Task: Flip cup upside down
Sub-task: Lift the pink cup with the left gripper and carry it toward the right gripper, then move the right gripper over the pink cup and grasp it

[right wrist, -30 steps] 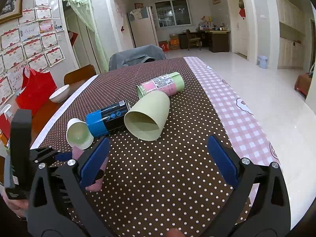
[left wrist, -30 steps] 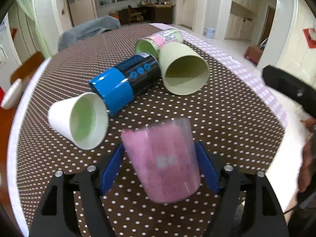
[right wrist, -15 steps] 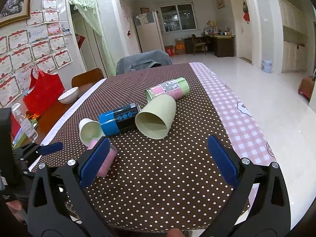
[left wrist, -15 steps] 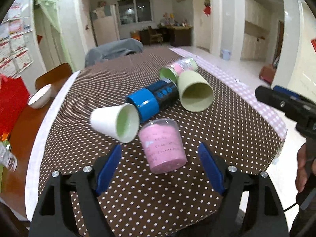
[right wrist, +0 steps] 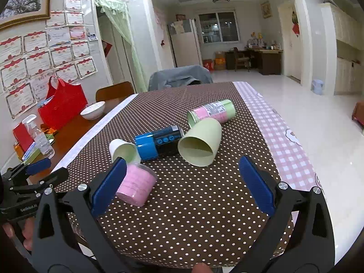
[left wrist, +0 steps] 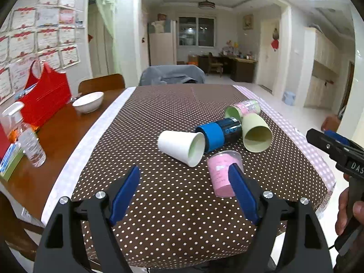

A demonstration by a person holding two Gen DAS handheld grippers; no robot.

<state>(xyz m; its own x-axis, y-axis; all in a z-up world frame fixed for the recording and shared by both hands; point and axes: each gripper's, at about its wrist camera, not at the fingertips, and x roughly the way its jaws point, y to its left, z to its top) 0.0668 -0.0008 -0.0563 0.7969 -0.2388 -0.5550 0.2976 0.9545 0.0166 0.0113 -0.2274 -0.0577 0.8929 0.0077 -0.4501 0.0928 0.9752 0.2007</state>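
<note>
**Pink cup sitting on table, both grippers empty**

Pink cup [left wrist: 221, 174] is sitting on the brown polka-dot tablecloth [left wrist: 173, 218] near the front edge, wider rim up, tilted slightly in both views. Nothing is gripping it. Left gripper [left wrist: 183, 195] is hanging over the cloth with jaws spread wide, holding nothing; its right blue pad is overlapping the cup in that view, contact not confirmable. Right gripper [right wrist: 182, 185] is likewise spread wide and empty, cup just inside its left pad in frame.

Behind the pink cup, four items are lying on their sides in a cluster: white paper cup [left wrist: 182, 146] with mouth toward the camera, blue-and-black can [left wrist: 218, 134] touching it, pale green cup [left wrist: 256, 133] beside the can, pink-and-green can [right wrist: 211, 112] furthest back.

Surface: the dotted cloth is covering most of the table; a pink checked cloth [right wrist: 284, 141] is showing along the right edge, bare wood [left wrist: 56, 136] on the left. On the wood: white bowl [left wrist: 88, 102], red bag [left wrist: 45, 95], clear spray bottle [left wrist: 27, 141].

Room: certificates [right wrist: 45, 61] are covering the left wall, a grey-draped chair [right wrist: 179, 77] is standing at the far end of the table, a fridge [right wrist: 184, 43] and a window are behind it, a desk [right wrist: 264, 56] is against the back wall, ceiling fan overhead, white tiled floor on the right.
</note>
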